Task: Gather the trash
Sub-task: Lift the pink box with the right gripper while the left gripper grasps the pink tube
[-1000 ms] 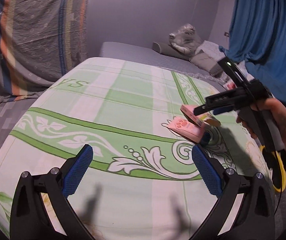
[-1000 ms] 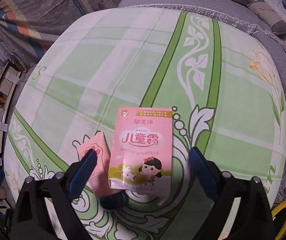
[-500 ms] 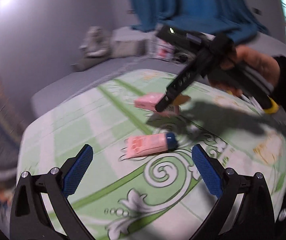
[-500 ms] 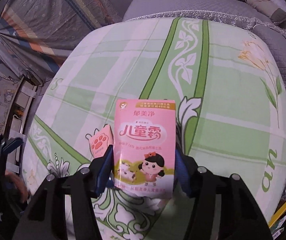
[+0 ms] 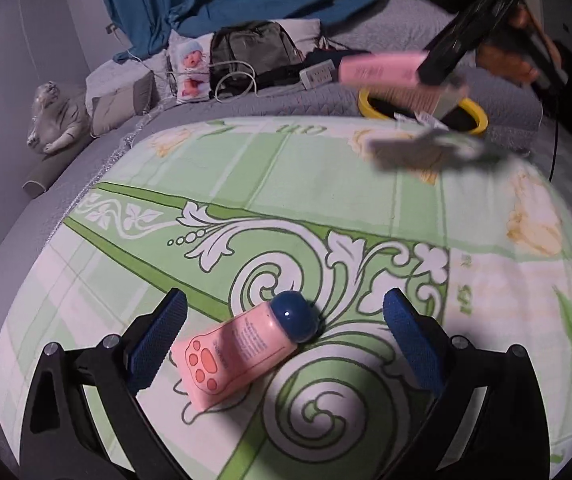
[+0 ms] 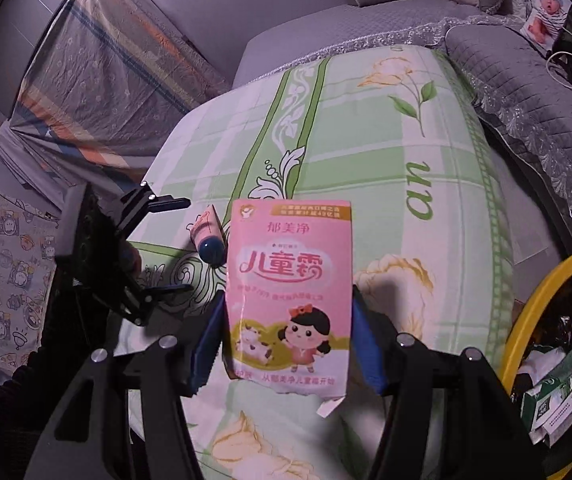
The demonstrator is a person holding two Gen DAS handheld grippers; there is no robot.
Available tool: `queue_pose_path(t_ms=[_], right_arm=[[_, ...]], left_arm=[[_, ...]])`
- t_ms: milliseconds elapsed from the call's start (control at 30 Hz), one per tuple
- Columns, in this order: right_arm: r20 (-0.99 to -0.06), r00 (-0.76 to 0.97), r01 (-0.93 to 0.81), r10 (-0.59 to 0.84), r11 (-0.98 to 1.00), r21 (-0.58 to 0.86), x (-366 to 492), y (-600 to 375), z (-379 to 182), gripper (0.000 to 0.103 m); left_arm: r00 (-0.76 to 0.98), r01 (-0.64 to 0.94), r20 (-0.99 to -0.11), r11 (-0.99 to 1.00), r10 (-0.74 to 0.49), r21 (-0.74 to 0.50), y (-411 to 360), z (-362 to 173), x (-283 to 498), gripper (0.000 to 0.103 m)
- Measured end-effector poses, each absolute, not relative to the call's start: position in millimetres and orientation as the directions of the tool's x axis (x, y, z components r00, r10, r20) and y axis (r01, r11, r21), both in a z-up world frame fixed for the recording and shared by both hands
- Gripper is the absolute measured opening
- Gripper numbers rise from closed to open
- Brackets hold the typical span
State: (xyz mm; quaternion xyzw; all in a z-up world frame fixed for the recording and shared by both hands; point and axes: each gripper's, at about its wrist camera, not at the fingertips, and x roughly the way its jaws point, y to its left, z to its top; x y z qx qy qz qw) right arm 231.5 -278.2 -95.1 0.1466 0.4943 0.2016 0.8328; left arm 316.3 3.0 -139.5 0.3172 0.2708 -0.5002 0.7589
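Right gripper (image 6: 286, 344) pinched the pink box (image 6: 289, 292) between its pads – lifted clear for the yellow bin (image 6: 541, 280) – left gripper (image 5: 284, 340) spread wide around the pink tube (image 5: 242, 350), untouched on the quilt (image 5: 325, 184)

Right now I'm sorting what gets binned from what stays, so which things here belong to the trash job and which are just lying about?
Part of the job:
- pink box, clamped in the right gripper
- pink tube, on the bedspread between the open left gripper fingers
- yellow-rimmed bin, already holding trash

Lying about:
- grey backpack
- baby photo
- toy cat
- power strip
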Motion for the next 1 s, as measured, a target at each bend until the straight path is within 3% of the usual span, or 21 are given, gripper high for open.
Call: queue_pose_path(t_ms=[133,333,467,600,1000], right_arm=[[-0.737,0.474,-0.172,0.481,0.872,0.458,214,-293,-85,0.056],[-0.724,0.493,-0.164,0.483,0.869,0.468,207,-295,-84,0.056],[-0.723,0.487,-0.166,0.491,0.864,0.475,204,-291,-88,0.056],[-0.721,0.487,-0.161,0.493,0.862,0.481,200,-291,-90,0.056],[-0.71,0.506,-0.134,0.489,0.858,0.495,189,-299,-92,0.056]], left_arm=[[0.318,0.946,-0.769,0.243,-0.554,0.216,0,-150,320,0.082],[0.291,0.954,-0.786,0.227,-0.546,0.195,-4,-157,332,0.08],[0.267,0.961,-0.786,0.216,-0.557,0.173,-5,-159,335,0.05],[0.261,0.961,-0.775,0.228,-0.576,0.154,-4,-158,340,0.039],[0.352,0.918,-0.692,0.378,-0.631,0.122,21,-124,335,0.029]])
